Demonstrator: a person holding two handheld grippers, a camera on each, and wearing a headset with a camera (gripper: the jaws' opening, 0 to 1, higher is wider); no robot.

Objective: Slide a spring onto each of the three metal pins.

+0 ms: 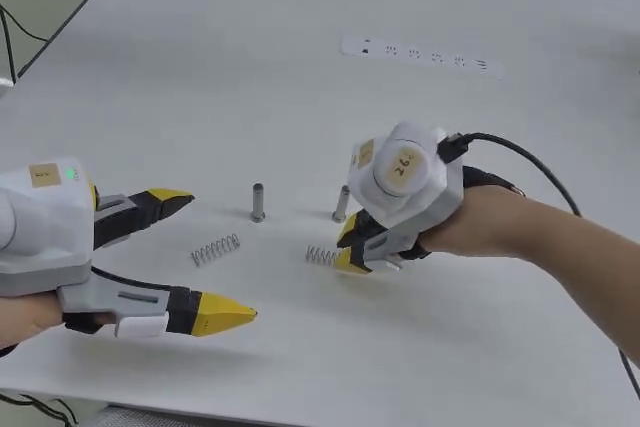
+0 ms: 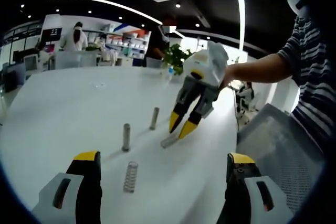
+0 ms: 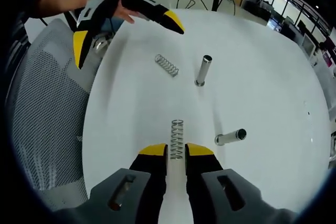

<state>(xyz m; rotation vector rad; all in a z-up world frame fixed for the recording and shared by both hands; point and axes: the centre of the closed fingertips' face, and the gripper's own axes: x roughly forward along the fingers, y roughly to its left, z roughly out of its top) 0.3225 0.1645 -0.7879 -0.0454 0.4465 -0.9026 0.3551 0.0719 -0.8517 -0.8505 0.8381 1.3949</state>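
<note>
Two short metal pins (image 1: pixel 258 202) (image 1: pixel 342 204) stand upright mid-table. One spring (image 1: pixel 215 249) lies loose in front of the left pin. A second spring (image 1: pixel 320 255) lies on the table with its near end between the yellow tips of my right gripper (image 1: pixel 350 250). In the right gripper view the jaws are drawn in tight on that spring (image 3: pixel 177 139), and the pins (image 3: pixel 203 70) (image 3: pixel 231 137) lie beyond. My left gripper (image 1: pixel 222 256) hovers wide open at the lower left, holding nothing. In its own view the loose spring (image 2: pixel 130 176) lies just ahead of the open left gripper (image 2: pixel 164 157).
A white power strip (image 1: pixel 420 55) lies far back on the white table (image 1: pixel 200 67). A black cable (image 1: pixel 540 172) trails from the right gripper. The table's front edge runs close below the left gripper. A grey mesh chair (image 2: pixel 278 140) stands beside the table.
</note>
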